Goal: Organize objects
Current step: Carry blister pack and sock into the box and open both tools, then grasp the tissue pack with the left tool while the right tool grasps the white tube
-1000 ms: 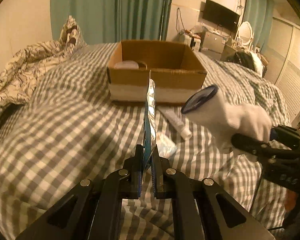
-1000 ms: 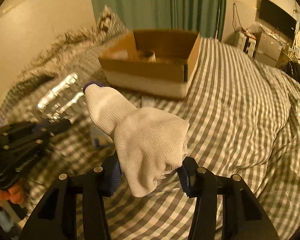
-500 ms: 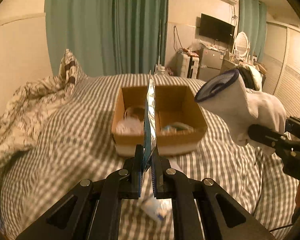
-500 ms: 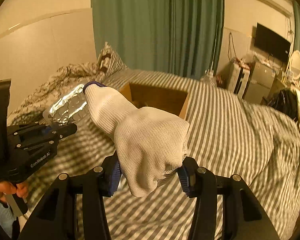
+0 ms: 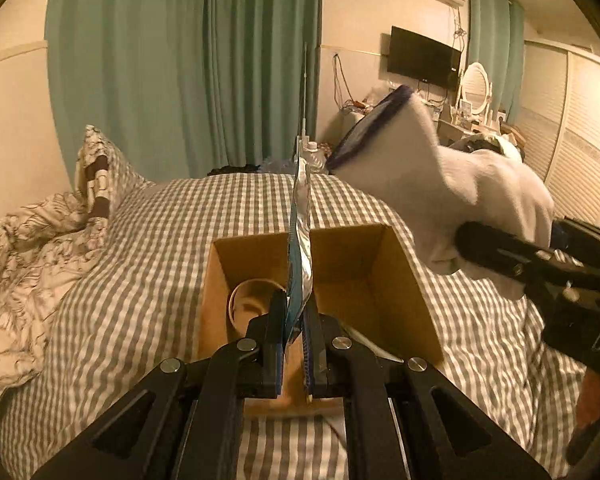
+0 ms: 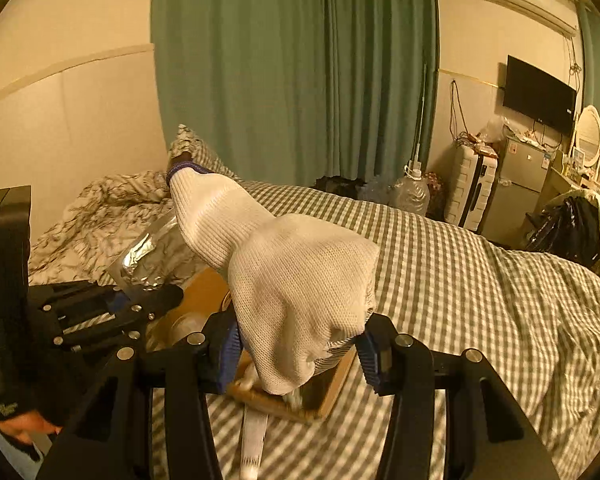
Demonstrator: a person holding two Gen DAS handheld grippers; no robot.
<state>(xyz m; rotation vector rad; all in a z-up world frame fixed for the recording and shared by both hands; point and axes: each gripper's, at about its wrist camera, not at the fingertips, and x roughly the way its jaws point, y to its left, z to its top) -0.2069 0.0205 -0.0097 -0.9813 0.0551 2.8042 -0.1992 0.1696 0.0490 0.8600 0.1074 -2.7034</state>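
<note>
My left gripper (image 5: 296, 344) is shut on a flat silver foil packet (image 5: 301, 248), held edge-on above the open cardboard box (image 5: 404, 280) on the checked bed. The packet also shows in the right wrist view (image 6: 148, 256). My right gripper (image 6: 300, 348) is shut on a white knit glove (image 6: 296, 280) with a dark blue cuff, held over the box's right side (image 6: 332, 384). The glove also shows in the left wrist view (image 5: 440, 196). A tape roll (image 5: 252, 300) lies inside the box.
A white tube (image 6: 254, 436) lies on the checked bedspread (image 6: 480, 280) in front of the box. A patterned duvet and pillow (image 5: 40, 232) lie at the left. Green curtains, a TV, a small fridge and water bottles stand beyond the bed.
Both grippers have risen and moved forward from the near bedspread to over the box, each keeping its object. The box now lies directly below them.
</note>
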